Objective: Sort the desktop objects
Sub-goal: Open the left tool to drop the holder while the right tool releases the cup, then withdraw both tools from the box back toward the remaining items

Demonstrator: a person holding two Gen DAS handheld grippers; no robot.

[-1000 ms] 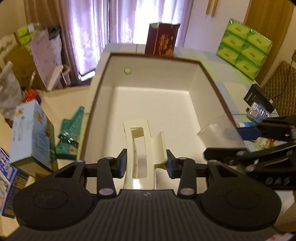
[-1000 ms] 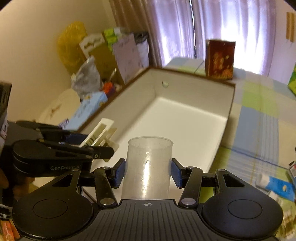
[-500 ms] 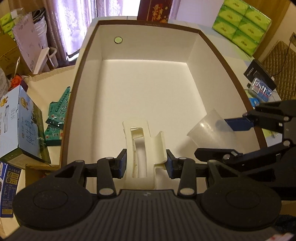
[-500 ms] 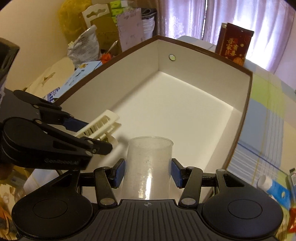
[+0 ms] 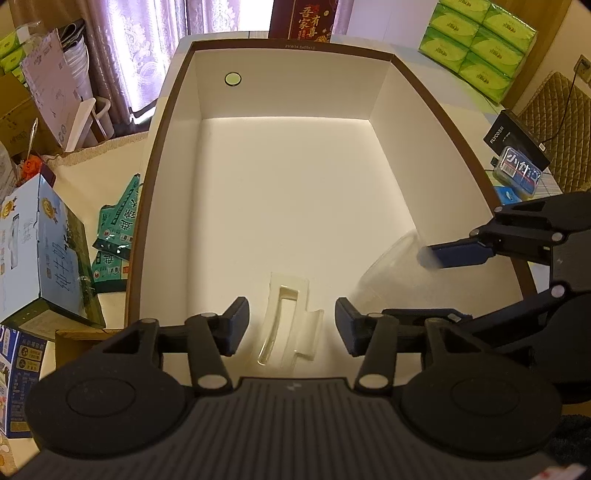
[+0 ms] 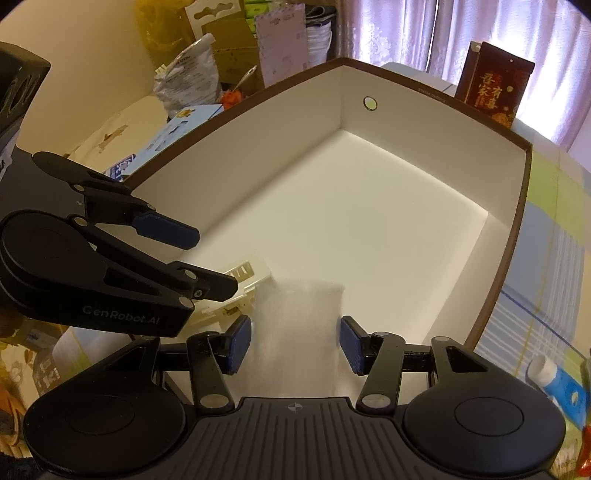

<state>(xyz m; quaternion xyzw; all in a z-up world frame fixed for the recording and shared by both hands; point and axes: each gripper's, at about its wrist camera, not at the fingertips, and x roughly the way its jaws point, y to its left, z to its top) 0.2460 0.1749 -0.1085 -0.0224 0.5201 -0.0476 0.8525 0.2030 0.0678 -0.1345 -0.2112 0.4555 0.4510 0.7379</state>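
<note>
Left gripper (image 5: 290,326) sits wide open at the bottom centre of the left wrist view, pads well apart, nothing between them but air. Just beyond and below the gap, the cream clip (image 5: 290,325) lies in the box (image 5: 162,147), near its front edge, tilted a little, touching neither pad. The white floor of the box fills the middle of the frame, bare apart from the clip and the cup (image 5: 388,266) at lower right. That cup is clear plastic, blurred, tipped on a slant, with one blue pad of the right gripper just beside its upper side.

Over to the right wrist view: right gripper (image 6: 295,343) is open too, at bottom centre, a slim gap showing on each side of the cup (image 6: 299,332). The cup is smeared with blur, standing between the pads above the box's near corner; whether a pad grazes it, I cannot tell. The left gripper (image 6: 199,258) pokes in from the left edge, fingers parted, with the clip (image 6: 245,280) just under its lower finger.

Upper middle of the left view, a red carton (image 5: 304,18) stands behind the box's far wall. Green tissue packs (image 5: 476,44) sit at upper right.
</note>
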